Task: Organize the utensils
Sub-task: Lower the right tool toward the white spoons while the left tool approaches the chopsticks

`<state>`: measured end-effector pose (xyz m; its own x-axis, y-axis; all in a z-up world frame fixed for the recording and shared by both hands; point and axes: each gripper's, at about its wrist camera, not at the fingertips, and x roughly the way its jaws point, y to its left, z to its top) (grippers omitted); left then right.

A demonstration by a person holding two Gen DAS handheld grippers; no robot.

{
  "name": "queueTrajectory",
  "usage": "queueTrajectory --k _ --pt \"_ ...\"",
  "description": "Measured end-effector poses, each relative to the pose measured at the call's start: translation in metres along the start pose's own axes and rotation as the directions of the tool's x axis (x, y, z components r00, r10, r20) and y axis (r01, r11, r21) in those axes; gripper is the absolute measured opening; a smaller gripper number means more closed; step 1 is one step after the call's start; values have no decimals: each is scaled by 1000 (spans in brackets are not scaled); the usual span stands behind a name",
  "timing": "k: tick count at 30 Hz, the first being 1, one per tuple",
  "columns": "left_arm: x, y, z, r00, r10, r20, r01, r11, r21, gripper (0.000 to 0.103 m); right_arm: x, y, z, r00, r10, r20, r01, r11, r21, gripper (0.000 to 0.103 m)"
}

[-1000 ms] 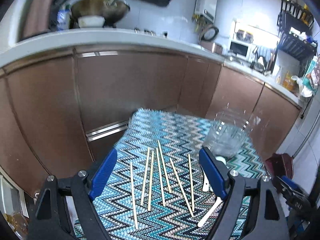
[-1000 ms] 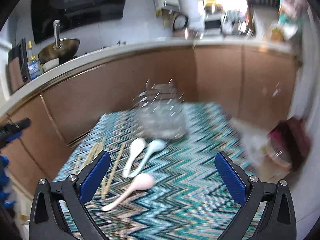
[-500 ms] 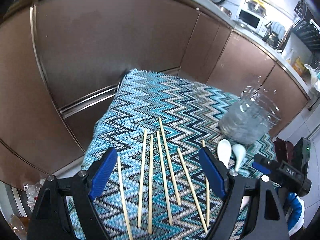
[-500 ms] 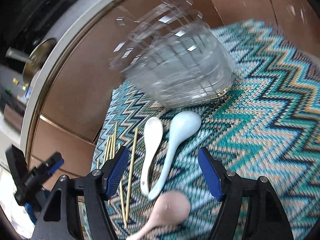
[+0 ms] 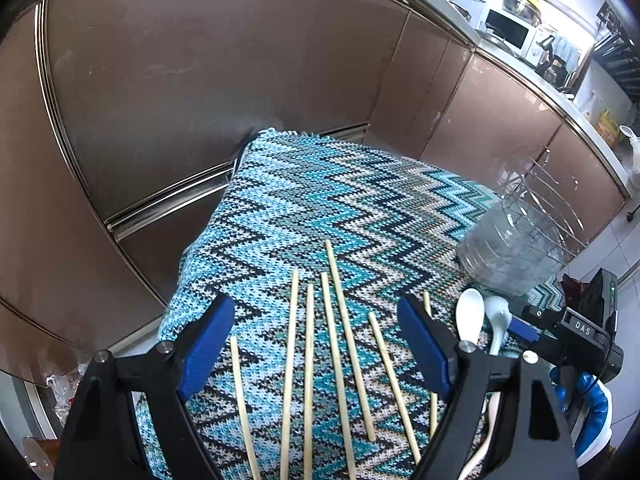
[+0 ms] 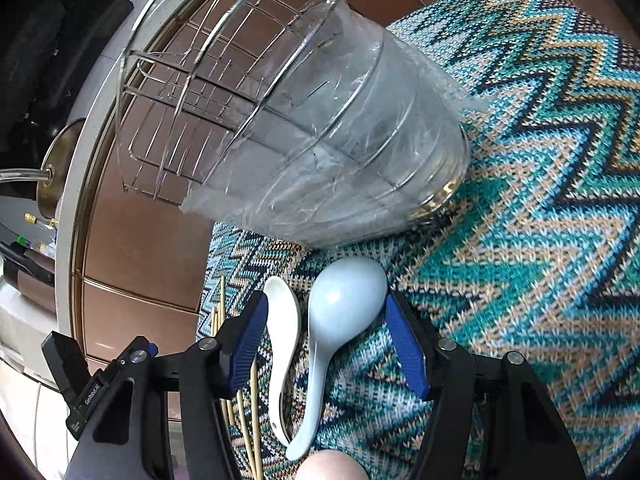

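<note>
- Left wrist view: left gripper point(image 5: 316, 344) released, jaws wide apart, nothing between the pads. Hovers over loose chopsticks point(image 5: 340, 332) lying roughly parallel on the zigzag knit cloth point(image 5: 320, 200), lower centre of frame.
- White spoon point(image 5: 470, 316) and pale blue spoon point(image 5: 497, 314) lie side by side lower right; wire utensil basket point(image 5: 516, 248) with clear plastic liner stands just beyond them, right edge.
- Brown cabinet doors point(image 5: 200, 80) fill upper left; no obstruction over the chopsticks.
- Right wrist view: right gripper point(image 6: 326, 344) released, jaws part-open, straddling both spoons. White spoon point(image 6: 282, 320) near left pad, pale blue spoon point(image 6: 340, 304) bowl close to right pad; contact unclear.
- Pink spoon point(image 6: 332, 466) bowl at bottom edge, partly cut off.
- Basket point(image 6: 280, 120) fills upper centre, tilted in frame, just beyond the spoon bowls.
- Step, judged: reaching for a spoon pickup. Next calls for centring on one spoon only, clenching, lifting into the basket.
- Risk: the two spoons lie nearly touching; may grab both or nudge one.
</note>
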<state>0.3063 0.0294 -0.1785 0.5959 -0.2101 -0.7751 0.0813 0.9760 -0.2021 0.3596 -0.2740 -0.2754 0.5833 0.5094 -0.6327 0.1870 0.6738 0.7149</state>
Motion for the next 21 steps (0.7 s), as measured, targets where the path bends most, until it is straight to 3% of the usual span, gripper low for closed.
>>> queueTrajectory --k 7,15,17,18,21 --pt "11 8 5 1000 0 -27 -1 1000 -20 82 13 -4 1 1000 9 -9 -9 1000 6 36" --pt "26 11 11 996 -38 -83 37 999 -23 81 0 -15 -2 989 149 4 -149 989 18 13" --pt "32 11 14 993 -55 -103 53 998 -18 77 -11 -14 -4 986 164 13 -165 986 1 6" --pt "37 10 16 990 -65 -123 63 998 -20 71 -18 -14 -4 986 168 18 -168 986 -5 0" --pt "50 7 22 981 -101 -168 97 995 -27 57 -33 -11 -7 981 190 37 -190 982 -21 0"
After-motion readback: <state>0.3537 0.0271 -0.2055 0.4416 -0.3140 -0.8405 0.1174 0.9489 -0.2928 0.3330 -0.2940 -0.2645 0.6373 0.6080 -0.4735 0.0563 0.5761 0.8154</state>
